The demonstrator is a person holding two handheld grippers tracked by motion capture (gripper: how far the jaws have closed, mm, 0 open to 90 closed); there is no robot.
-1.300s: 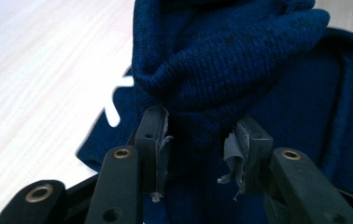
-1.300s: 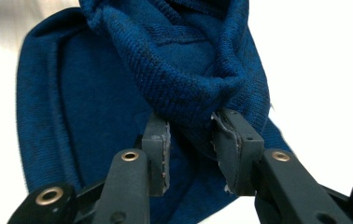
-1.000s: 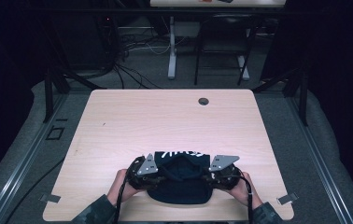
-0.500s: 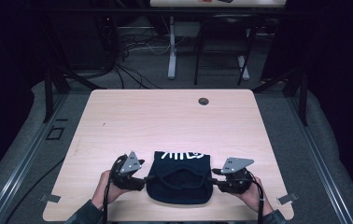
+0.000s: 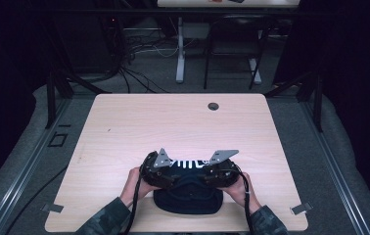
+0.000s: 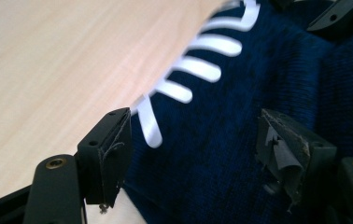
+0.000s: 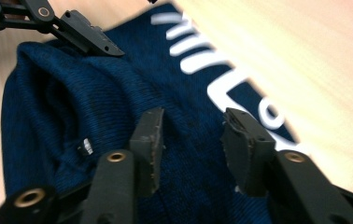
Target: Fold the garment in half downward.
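A: The navy garment [image 5: 188, 196] lies folded at the table's [image 5: 124, 122] near edge; white lettering faces up.

B: The left gripper [image 6: 198, 144] and right gripper [image 7: 193, 144] have just been opening, jaws apart above the cloth, gripping nothing; probably another fold remains.

The person wears camouflage-patterned sleeves [image 5: 105, 219] in dull greens. Each hand carries a black tool, the left tool [image 5: 166, 171] and the right tool [image 5: 212, 172], each topped by a grey three-cornered plate [image 5: 161, 158] with small holes. A black cable [image 5: 135, 208] trails from each. The jaws are black bars with brass-ringed pivots [image 6: 55, 163], screw holes and worn, frayed grey pads [image 6: 284, 151].
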